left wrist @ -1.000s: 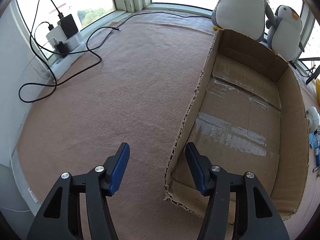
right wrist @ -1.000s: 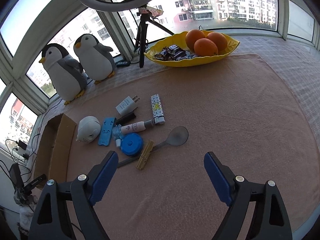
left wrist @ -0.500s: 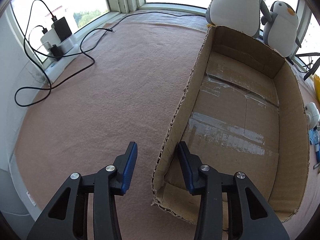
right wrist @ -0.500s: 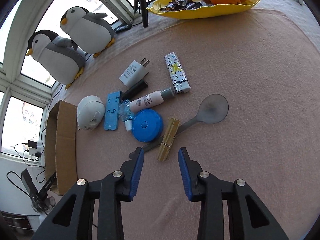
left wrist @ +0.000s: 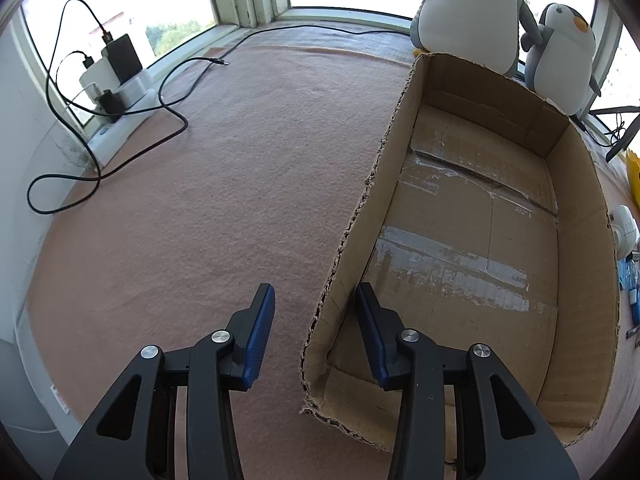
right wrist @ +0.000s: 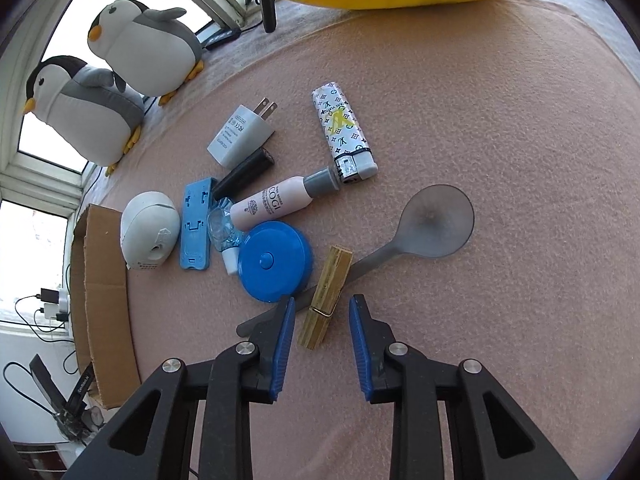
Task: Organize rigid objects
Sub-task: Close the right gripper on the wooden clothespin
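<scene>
Wooden clothespin [right wrist: 326, 297] between right gripper [right wrist: 320, 320] fingers, closing, untouched | left gripper [left wrist: 314, 312] fingers narrow, straddling cardboard box [left wrist: 576, 208] wall | counter [right wrist: 500, 120] pink.

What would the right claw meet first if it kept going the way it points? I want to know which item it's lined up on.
Most likely the wooden clothespin: its near end already lies between the right claw fingers, which have just been closing but don't yet touch it.

Left wrist camera looks steeply down, close over cardboard box [left wrist: 472, 248] corner on pink carpet [left wrist: 200, 208]. Right wrist camera looks steeply down, close over scattered items. Both views share box, two toy penguins [right wrist: 116, 80].
</scene>
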Motion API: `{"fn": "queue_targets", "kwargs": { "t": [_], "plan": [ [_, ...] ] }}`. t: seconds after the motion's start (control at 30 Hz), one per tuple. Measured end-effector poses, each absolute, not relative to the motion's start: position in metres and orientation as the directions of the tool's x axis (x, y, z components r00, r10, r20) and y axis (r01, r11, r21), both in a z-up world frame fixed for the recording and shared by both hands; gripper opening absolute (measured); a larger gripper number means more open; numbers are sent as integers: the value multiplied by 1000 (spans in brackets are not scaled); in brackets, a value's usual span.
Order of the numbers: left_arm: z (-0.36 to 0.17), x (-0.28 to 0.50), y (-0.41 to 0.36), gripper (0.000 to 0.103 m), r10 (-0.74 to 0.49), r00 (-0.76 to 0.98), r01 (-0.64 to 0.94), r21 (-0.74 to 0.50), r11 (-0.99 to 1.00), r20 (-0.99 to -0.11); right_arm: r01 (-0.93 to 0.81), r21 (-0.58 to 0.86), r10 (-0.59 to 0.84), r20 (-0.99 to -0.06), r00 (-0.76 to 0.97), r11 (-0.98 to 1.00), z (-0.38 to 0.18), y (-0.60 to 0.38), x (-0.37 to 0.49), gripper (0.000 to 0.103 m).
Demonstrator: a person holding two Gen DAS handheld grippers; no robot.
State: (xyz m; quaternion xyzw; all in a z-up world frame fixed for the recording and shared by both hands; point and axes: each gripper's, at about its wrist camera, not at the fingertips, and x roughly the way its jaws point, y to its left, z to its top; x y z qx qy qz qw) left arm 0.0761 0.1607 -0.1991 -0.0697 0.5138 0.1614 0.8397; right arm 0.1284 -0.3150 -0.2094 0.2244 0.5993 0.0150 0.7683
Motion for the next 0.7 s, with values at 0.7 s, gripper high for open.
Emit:
{"fn": "queue_targets", "kwargs": {
  "t": [0.7],
  "plan": [
    [-199, 77, 161, 41, 198, 421, -341, 48, 939, -885, 211, 357, 284, -907, 312, 910, -200, -316, 117, 11]
  ]
}}
